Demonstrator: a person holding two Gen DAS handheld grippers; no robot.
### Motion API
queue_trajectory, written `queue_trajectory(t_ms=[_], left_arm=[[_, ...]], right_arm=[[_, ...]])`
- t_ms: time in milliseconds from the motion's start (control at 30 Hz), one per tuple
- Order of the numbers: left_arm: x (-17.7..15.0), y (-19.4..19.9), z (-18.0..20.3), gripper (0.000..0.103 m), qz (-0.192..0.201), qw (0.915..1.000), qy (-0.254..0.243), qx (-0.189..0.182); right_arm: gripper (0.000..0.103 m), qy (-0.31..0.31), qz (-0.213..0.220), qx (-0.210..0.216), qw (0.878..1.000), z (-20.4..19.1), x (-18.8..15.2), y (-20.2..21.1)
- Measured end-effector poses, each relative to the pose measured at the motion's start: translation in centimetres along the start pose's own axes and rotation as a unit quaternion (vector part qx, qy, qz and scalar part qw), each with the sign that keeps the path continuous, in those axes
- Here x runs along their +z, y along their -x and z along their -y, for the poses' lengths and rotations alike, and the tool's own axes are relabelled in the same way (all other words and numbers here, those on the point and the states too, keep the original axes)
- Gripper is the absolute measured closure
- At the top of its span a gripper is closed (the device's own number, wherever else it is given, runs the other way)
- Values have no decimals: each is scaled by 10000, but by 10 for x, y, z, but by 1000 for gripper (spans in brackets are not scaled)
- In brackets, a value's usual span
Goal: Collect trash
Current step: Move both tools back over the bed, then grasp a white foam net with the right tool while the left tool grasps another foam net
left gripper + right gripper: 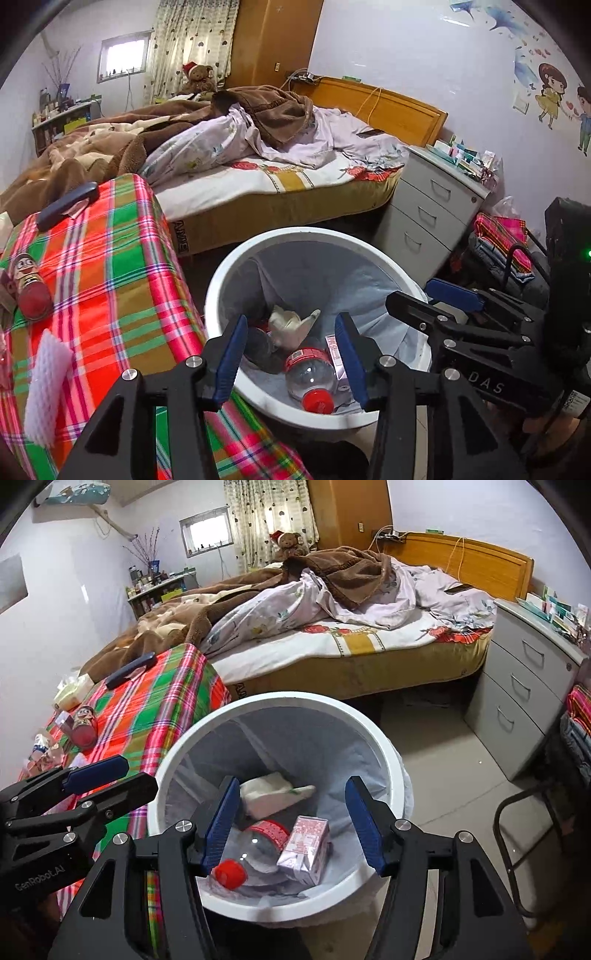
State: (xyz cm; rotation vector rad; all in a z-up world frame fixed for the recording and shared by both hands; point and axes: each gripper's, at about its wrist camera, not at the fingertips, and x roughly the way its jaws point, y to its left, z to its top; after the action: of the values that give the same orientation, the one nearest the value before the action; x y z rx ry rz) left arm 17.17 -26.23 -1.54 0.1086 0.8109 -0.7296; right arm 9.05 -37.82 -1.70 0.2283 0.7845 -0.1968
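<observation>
Trash: plastic bottle [255, 853] with red cap lies in the bin, cap toward the near rim; pink carton [304, 849] leans against it on the right; crumpled white wrapper [273, 794] lies behind both.
Bin: white round waste bin [384, 746] with a pale liner, standing on the floor just beside the counter.
Right gripper: right gripper [291, 827] hangs over the bin's near rim, jaws spread wide, nothing between them.
Left gripper: left gripper [291, 354] hangs over the bin's near-left rim, jaws spread, holding nothing; bottle shows in the gap below.
Grippers, relation: side by side, apart; each shows at the edge of the other's view.
Counter: counter [122, 266] under a red-green-orange plaid cloth, left of the bin.
On counter, near: white foam net sleeve [48, 387] by the near-left edge.
On counter, mid: snack can [31, 288] with cartoon face and red end, lying on its side.
On counter, far: dark flat case [68, 205] near the far edge; tissue pack [72, 694] at the far-left corner.
Beyond: bed [369, 653] with rumpled brown blanket and pale quilt; grey drawer unit [528, 701] at its right; teddy bear [290, 544] in red hat at the far side.
</observation>
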Motion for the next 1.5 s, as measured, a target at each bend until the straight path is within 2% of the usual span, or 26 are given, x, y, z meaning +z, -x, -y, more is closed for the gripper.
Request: queue_trajectory(t_ms=[467,833,1200,1500], left_arm=[[-14,50,-29,54,360,9989,207,219],[-40,96,-81,52,624,9940,599,665],[-69,139,-151,50,742,9830,1084,1286],[-93,167,-216,49,794,9688,1610,1710]], right_arm=[[42,234,311,159,9991,-33,0,21],[42,386,327,562,9971,-74,-2,21],[42,652,50,1073,9921,-131,-10,6],[42,835,-280,1357,9868,-176,-17,-13]])
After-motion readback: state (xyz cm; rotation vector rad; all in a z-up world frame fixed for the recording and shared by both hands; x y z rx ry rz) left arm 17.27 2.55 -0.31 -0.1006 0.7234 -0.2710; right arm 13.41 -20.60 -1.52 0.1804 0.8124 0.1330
